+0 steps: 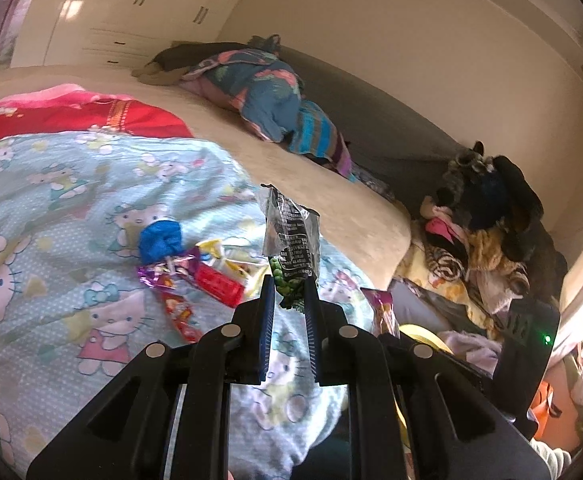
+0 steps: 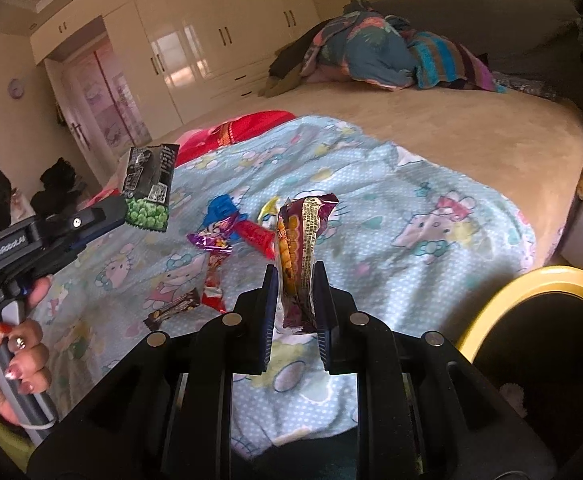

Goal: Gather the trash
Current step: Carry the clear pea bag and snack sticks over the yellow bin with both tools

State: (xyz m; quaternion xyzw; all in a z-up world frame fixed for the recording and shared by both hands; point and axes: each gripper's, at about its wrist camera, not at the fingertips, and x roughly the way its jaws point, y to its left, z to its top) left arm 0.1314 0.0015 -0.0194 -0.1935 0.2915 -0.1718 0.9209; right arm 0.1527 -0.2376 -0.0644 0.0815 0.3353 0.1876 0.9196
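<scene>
— What is the left tool [image 1: 289, 284] gripping?
— It's clamping the green pea packet [image 1: 291, 240], which is sticking up from between its fingers, above the bed [image 1: 311, 184].
— And the right tool [image 2: 295, 276]?
— It's squeezing a maroon snack wrapper [image 2: 301, 248], standing upright in its jaws, with the yellow-rimmed bin [image 2: 539, 280] sitting just to its right.
— Anything lying loose?
— More wrappers [image 2: 215, 240] are lying on the kitty-print quilt [image 2: 411, 208], ahead of both tools.

Bedroom as I see it from both wrist cameras

A cartoon-cat blanket [image 2: 391, 208] covers the near bed [image 2: 471, 136]; far off, rumpled bedding [image 2: 371, 52] lies heaped, and glossy cream wardrobes [image 2: 195, 40] line the far-left wall.
</scene>
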